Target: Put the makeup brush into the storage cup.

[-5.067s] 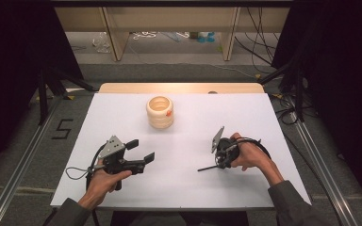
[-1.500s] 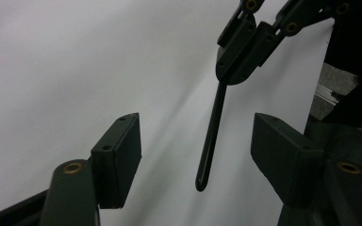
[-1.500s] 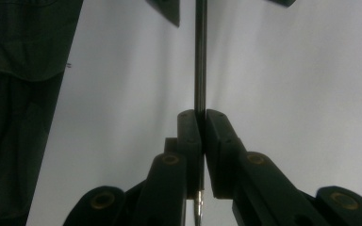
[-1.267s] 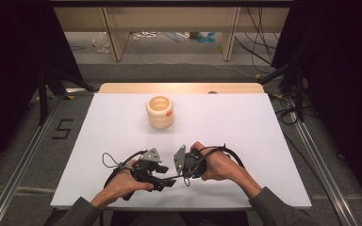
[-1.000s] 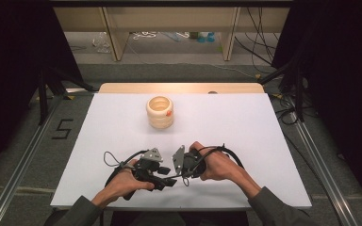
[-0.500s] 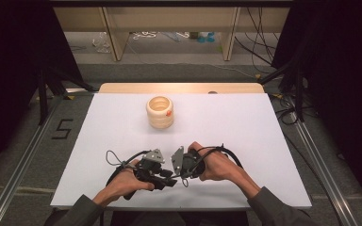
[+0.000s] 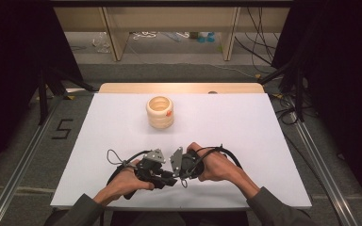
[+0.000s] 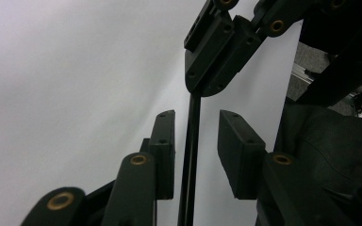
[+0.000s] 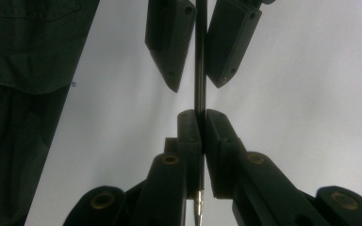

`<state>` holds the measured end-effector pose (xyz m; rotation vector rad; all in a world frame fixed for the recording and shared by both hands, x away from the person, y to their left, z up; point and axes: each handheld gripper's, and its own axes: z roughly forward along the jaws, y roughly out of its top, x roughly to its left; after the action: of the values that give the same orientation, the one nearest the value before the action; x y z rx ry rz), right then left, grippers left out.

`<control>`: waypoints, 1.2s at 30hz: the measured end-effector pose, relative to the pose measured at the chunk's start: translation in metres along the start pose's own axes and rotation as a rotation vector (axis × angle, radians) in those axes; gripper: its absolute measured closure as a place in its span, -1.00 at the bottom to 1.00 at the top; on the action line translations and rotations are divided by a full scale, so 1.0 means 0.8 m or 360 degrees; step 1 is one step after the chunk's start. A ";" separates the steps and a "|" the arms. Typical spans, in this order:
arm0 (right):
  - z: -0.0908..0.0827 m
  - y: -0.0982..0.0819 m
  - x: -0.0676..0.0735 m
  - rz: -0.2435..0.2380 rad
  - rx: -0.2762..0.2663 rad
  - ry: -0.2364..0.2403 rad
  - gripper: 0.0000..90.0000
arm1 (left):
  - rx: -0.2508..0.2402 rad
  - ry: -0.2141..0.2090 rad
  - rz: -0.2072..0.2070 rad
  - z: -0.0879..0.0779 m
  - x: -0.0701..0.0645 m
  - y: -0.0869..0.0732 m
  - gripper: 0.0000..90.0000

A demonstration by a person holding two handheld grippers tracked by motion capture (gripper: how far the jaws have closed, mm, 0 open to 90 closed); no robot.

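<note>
A thin black rod [image 9: 199, 70] with a metal tip is clamped between the pads of my right gripper [image 9: 199, 113], which is shut on it. My left gripper [image 8: 195, 115] faces it tip to tip. Its jaws have just been closing and stand on either side of the same rod [image 8: 192, 141], with a narrow gap at each pad. In the high view both grippers meet at the table's front middle, the left gripper [image 7: 166, 180] beside the right gripper [image 7: 177, 175]. A hand holds each one.
A cream ribbed round holder [image 7: 160, 112] with an orange spot stands toward the back of the white table [image 7: 245, 127]. Cables loop from both grippers across the tabletop. Dark sleeves lie near the front edge.
Since the oldest frame both hands have come together from apart to the front middle of the table. Over the last second the hands stay where they are.
</note>
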<state>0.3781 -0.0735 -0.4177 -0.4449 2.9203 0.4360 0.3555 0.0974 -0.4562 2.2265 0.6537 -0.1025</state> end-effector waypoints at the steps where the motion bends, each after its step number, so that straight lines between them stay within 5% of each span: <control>1: 0.000 0.000 -0.001 -0.0013 -0.0009 0.0001 0.90 | -0.0002 -0.0005 -0.0003 0.000 0.000 0.000 0.51; 7: 0.000 0.000 -0.001 -0.0017 -0.0017 -0.0002 0.90 | 0.0007 -0.0019 0.0013 0.001 0.001 0.000 0.57; 9: -0.003 0.001 0.003 0.0049 0.0036 0.0013 0.90 | 0.0000 -0.0023 0.0012 0.001 0.001 0.000 0.58; 14: 0.000 0.001 0.000 -0.0029 -0.0016 0.0002 0.90 | -0.0001 -0.0039 -0.0018 0.002 0.000 -0.001 0.64; 16: -0.002 0.001 0.003 0.0036 0.0036 0.0017 0.90 | 0.0012 -0.0020 -0.0011 0.001 0.000 -0.001 0.68; 19: 0.000 0.002 0.000 -0.0032 -0.0015 -0.0002 0.90 | 0.0013 -0.0018 -0.0020 0.001 0.001 -0.001 0.74; 25: 0.000 0.002 0.004 0.0001 0.0031 0.0014 0.90 | -0.0002 -0.0051 -0.0026 0.000 0.001 -0.001 0.87; 30: -0.001 0.002 0.004 -0.0021 0.0003 0.0024 0.88 | 0.0002 -0.0080 0.0052 -0.002 0.008 0.000 0.88; 32: -0.001 0.001 0.002 -0.0071 -0.0040 0.0011 0.71 | 0.0002 -0.0046 0.0034 -0.005 0.007 0.000 0.88; 36: -0.020 -0.007 0.003 -0.0035 -0.0071 -0.0057 0.31 | -0.0056 -0.0039 0.0014 -0.010 0.012 0.001 0.88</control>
<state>0.3760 -0.0839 -0.4047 -0.4699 2.8731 0.5017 0.3627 0.1070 -0.4529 2.1908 0.6275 -0.1126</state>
